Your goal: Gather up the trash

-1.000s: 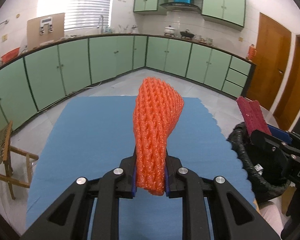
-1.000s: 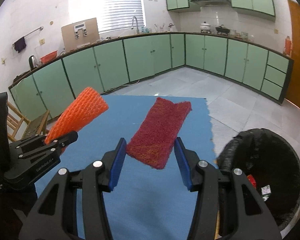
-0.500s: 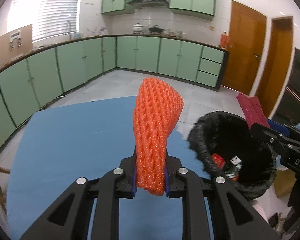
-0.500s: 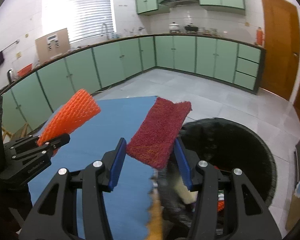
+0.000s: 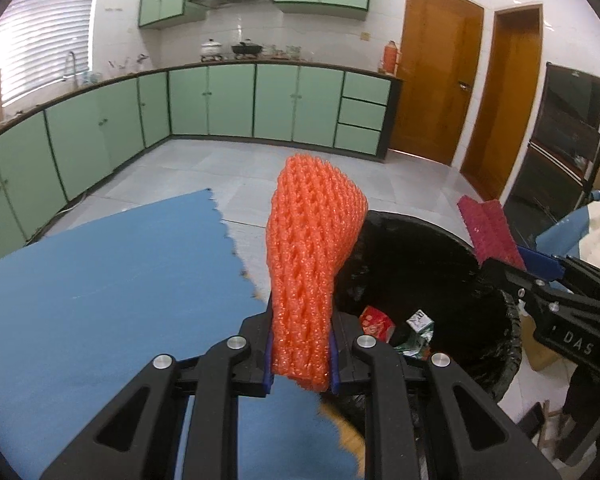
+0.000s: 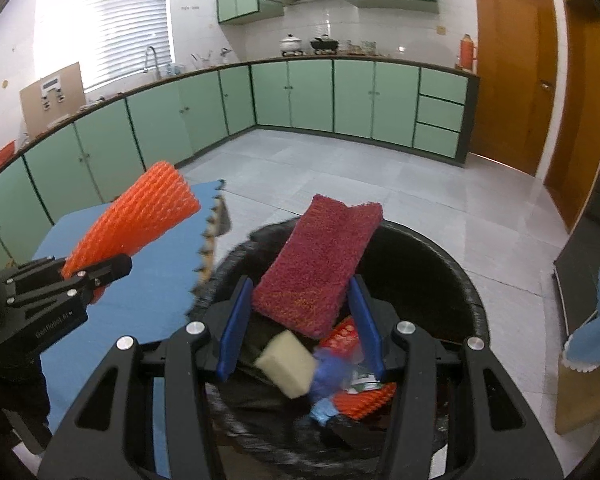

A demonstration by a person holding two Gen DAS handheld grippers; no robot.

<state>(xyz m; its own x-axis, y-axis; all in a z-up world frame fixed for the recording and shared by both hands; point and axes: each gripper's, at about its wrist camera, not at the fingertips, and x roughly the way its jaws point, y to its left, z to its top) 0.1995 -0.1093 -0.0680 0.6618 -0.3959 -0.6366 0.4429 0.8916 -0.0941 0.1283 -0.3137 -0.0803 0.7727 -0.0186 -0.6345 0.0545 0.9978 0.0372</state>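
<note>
Both grippers are now swinging off the blue mat [image 5: 100,288] toward the bin [image 6: 456,280]. Left gripper [image 5: 300,354] is pinching the orange foam net [image 5: 312,256] at the bin's rim. Right gripper [image 6: 300,322], marked "DAS", is clamping the red scouring pad [image 6: 320,264] above the bin's litter.

Bin [image 6: 452,264] sits just right of the table mat [image 5: 100,280], past its edge. Foam net [image 5: 312,264] left of the scrub pad [image 6: 320,268], pad over the bin opening. Scraps [image 6: 292,364] lie in the bin.
</note>
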